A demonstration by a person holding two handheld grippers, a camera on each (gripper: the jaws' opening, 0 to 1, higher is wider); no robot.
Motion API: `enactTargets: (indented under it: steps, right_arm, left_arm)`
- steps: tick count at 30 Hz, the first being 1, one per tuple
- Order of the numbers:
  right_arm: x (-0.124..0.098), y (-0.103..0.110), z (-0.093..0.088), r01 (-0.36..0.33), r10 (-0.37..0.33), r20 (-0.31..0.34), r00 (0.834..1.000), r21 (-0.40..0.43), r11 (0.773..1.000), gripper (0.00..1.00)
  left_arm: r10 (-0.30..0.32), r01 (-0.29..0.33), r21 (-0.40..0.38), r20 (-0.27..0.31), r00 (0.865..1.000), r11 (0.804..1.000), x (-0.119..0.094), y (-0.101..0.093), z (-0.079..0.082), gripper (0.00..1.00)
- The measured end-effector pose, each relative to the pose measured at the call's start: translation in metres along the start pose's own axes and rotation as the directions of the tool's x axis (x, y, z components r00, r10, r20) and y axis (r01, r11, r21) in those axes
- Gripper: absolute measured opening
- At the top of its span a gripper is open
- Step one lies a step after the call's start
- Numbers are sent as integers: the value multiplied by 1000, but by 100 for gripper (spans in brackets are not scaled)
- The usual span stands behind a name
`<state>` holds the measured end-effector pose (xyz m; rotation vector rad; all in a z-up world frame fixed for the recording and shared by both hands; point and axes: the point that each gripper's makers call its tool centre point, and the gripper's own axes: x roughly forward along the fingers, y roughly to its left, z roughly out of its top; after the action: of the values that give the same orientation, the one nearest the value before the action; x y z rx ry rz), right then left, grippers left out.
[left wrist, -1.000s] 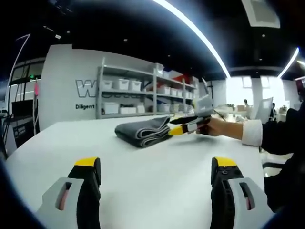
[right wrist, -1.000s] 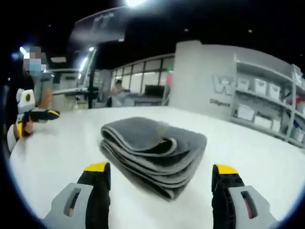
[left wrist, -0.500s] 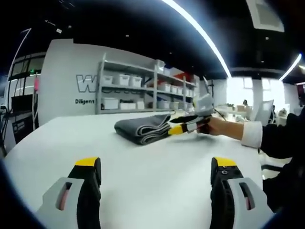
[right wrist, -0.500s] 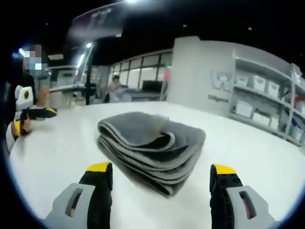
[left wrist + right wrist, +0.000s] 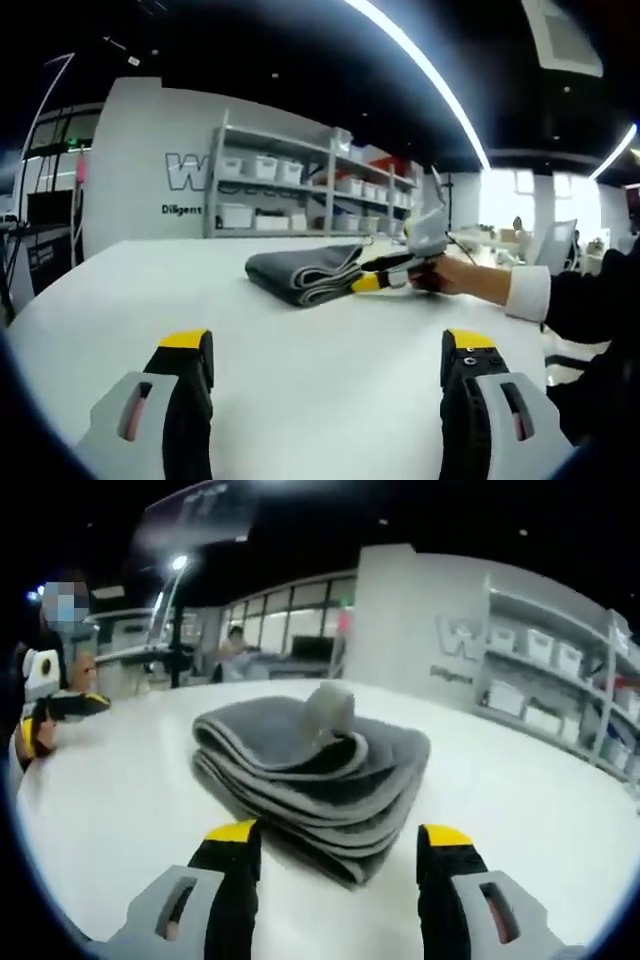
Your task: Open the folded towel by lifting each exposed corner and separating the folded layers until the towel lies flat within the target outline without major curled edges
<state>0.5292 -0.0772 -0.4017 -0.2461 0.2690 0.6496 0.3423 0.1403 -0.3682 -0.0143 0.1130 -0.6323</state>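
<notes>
A grey towel (image 5: 310, 770), folded into several layers, lies on the white table (image 5: 120, 810). One top corner curls up into a small roll (image 5: 330, 710). My right gripper (image 5: 340, 838) is open, its yellow-tipped jaws just short of the towel's near folded edge, with nothing between them. In the left gripper view the same towel (image 5: 300, 272) lies far across the table (image 5: 320, 380), and a hand (image 5: 465, 278) holds the right gripper (image 5: 372, 282) with its tips at the towel's right edge. My left gripper (image 5: 325, 350) is open over bare table, well away from the towel.
Shelves with white bins (image 5: 290, 195) stand behind the table against a wall with lettering. In the right gripper view the left gripper (image 5: 55, 710) sits at the far left edge with a person behind it. Desks and a person sit in the background (image 5: 240, 650).
The right gripper has moved closer to the towel's near edge and its jaws have narrowed a little. The curled corner now stands out more. The left gripper has barely shifted.
</notes>
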Motion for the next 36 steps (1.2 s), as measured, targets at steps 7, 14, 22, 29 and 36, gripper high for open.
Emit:
enactTargets:
  steps: [7, 14, 22, 29, 36]
  right_arm:
    - [2, -7, -9, 25, -24, -26, 999, 30, 999, 45]
    - [2, -5, -8, 27, -27, -31, 999, 4, 1000, 39]
    - [-1, -9, -12, 41, -38, -50, 998, 64, 997, 27]
    - [-1, -12, -10, 61, -61, -55, 997, 3, 998, 18]
    - [-5, -13, -9, 53, -52, -46, 998, 19, 998, 7]
  left_arm:
    - [-28, 28, -21, 2, 1000, 999, 3, -6, 0, 92]
    - [-40, 40, -13, 9, 999, 999, 1, -11, 3, 92]
    - [-45, 45, -4, -5, 999, 999, 5, -18, -2, 92]
    - [-44, 44, -2, -4, 999, 999, 5, -11, 1, 92]
    - [-45, 45, -7, 1, 999, 999, 5, -10, 2, 92]
